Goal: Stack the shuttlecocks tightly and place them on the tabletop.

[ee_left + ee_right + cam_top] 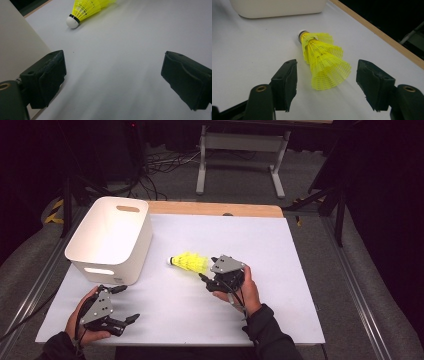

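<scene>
Both tongs gape empty: right tongs (327, 82) behind the shuttlecock stack (322, 60), its cork half hidden; left tongs (113, 75) nearer the bin (107, 237).

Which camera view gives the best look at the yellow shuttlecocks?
The right gripper view: the stacked shuttlecocks lie close, whole, between its open jaws. The left gripper view crops them at its top edge; the high view shows them small.

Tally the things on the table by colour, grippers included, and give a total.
Yellow: 1, the stack of shuttlecocks
White: 1, the bin
Black: 2, the left gripper and the right gripper
Total: 4
</scene>
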{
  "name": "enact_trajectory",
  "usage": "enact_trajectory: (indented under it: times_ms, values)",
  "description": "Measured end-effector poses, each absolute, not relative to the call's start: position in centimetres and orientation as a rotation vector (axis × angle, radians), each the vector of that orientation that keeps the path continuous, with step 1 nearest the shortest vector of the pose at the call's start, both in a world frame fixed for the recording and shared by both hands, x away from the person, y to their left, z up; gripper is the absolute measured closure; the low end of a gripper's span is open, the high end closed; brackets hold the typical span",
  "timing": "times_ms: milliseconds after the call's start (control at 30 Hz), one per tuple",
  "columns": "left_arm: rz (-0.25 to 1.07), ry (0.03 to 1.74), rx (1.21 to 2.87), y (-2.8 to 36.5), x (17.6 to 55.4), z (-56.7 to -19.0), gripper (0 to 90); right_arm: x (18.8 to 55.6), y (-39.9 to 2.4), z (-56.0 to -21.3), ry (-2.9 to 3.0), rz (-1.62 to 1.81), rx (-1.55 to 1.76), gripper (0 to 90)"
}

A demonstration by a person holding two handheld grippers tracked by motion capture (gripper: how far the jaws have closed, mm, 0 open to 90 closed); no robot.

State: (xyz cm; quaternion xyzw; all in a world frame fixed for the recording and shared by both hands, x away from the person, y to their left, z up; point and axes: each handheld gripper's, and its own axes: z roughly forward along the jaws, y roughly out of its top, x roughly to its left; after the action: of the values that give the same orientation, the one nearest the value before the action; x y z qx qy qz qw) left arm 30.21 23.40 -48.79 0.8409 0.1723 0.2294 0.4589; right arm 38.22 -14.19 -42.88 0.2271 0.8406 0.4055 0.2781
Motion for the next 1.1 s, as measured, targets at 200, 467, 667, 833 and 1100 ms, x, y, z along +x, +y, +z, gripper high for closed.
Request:
enact_trajectory:
  times_ms: [200, 467, 667, 833, 1100]
  values:
    - [0.567, 0.424, 2.068, 23.4, 30.2, -48.8, 6.7, 37.6, -14.4, -42.4, 2.237, 1.068, 0.584, 30.8]
    - [0.567, 0.423, 2.07, 23.4, 30.1, -48.7, 6.7, 36.8, -14.9, -42.1, 2.223, 1.071, 0.559, 26.6]
    - [0.566, 0.421, 2.07, 23.5, 30.1, -48.7, 6.7, 36.2, -15.2, -42.1, 2.218, 1.055, 0.536, 23.0]
    - [0.569, 0.422, 2.066, 23.4, 30.1, -48.7, 6.7, 35.7, -15.6, -42.2, 2.217, 1.049, 0.524, 21.2]
    - [0.573, 0.416, 2.07, 23.4, 30.1, -48.7, 6.7, 34.8, -16.6, -42.7, 2.213, 1.048, 0.505, 18.8]
